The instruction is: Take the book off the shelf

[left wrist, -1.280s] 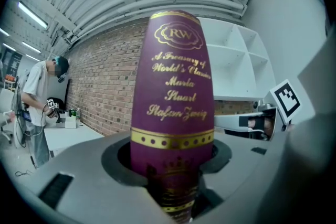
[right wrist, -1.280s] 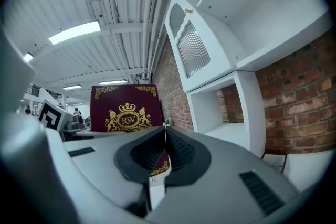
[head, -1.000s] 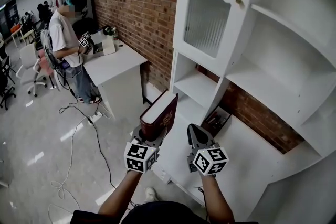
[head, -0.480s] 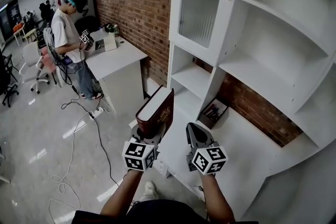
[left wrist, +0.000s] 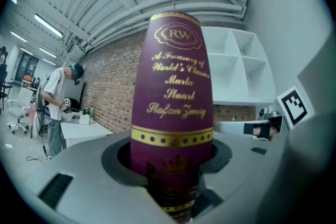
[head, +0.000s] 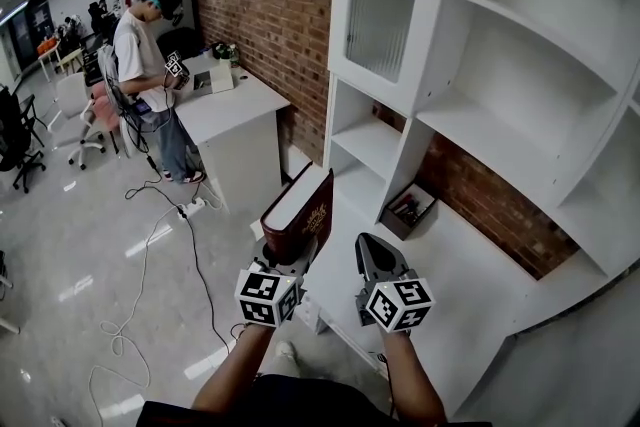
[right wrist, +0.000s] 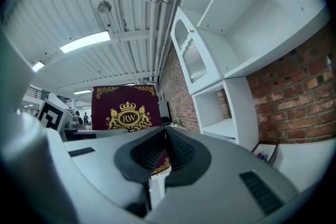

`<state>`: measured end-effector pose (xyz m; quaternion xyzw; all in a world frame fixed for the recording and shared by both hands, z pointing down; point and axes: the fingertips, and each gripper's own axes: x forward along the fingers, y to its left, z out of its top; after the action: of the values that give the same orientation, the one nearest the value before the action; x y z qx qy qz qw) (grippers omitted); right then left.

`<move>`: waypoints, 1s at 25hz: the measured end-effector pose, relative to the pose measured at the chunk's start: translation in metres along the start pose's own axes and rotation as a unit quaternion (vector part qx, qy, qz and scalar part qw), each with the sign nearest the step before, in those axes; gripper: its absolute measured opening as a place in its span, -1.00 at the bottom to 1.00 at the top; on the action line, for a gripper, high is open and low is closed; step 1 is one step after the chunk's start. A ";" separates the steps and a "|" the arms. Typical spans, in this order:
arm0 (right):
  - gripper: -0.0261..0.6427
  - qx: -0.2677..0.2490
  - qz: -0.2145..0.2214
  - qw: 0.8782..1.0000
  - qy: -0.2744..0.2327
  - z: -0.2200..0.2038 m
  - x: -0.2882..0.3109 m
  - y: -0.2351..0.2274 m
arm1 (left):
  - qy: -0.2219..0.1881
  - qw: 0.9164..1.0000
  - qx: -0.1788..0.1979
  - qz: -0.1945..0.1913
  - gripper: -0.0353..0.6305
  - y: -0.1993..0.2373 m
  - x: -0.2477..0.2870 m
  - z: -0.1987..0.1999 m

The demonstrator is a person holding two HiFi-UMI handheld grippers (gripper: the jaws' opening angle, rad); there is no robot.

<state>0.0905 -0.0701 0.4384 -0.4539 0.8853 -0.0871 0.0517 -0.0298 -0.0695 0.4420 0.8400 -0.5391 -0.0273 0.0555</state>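
Well off to the left of the left tool (head: pixel 289 258), a person (head: pixel 148 65) stands at a white desk (head: pixel 228 107). The left tool points level, and its jaws stand wide and are clamped on the lower end of a maroon hardcover book (head: pixel 302 213) with gold lettering. In the left gripper view the book's spine (left wrist: pixel 171 97) rises upright between the pads of the tool (left wrist: pixel 171 168). The book is out in the open air, just left of the tall white shelf unit (head: pixel 470 130) and touching none of it.

Just beside it on the right, the right tool (head: pixel 372 251) has its jaws pressed together with nothing between them (right wrist: pixel 164 145); the book's crested cover (right wrist: pixel 125 108) shows beyond them. Ahead and to the right of this tool, a small open box (head: pixel 408 209) lies on the unit's low white ledge (head: pixel 480 280).

By my reading, the book is already off the shelf and the job is in its carrying-away step. The next move calls for a firm grip, since the book is tall and held only at its foot. It could tip, so the empty right tool could steady it.
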 end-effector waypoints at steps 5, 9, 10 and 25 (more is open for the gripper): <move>-0.87 0.001 0.009 1.000 -0.001 0.000 -0.001 0.006 | 0.003 1.000 0.002 0.001 -0.18 -0.003 -0.007 -0.001; -0.86 -0.008 0.015 1.000 -0.001 0.004 0.007 0.013 | -0.002 1.000 0.008 -0.003 -0.18 0.001 -0.008 0.004; -0.86 -0.011 0.015 1.000 0.000 0.005 0.009 0.015 | -0.004 1.000 0.007 -0.004 -0.18 0.003 -0.008 0.005; -0.86 -0.019 0.017 1.000 0.011 -0.002 0.047 0.083 | 0.014 1.000 -0.005 -0.028 -0.18 0.049 -0.037 0.015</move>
<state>-0.0033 -0.0601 0.4227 -0.4386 0.8950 -0.0739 0.0347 -0.0909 -0.0564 0.4330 0.8545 -0.5147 -0.0202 0.0666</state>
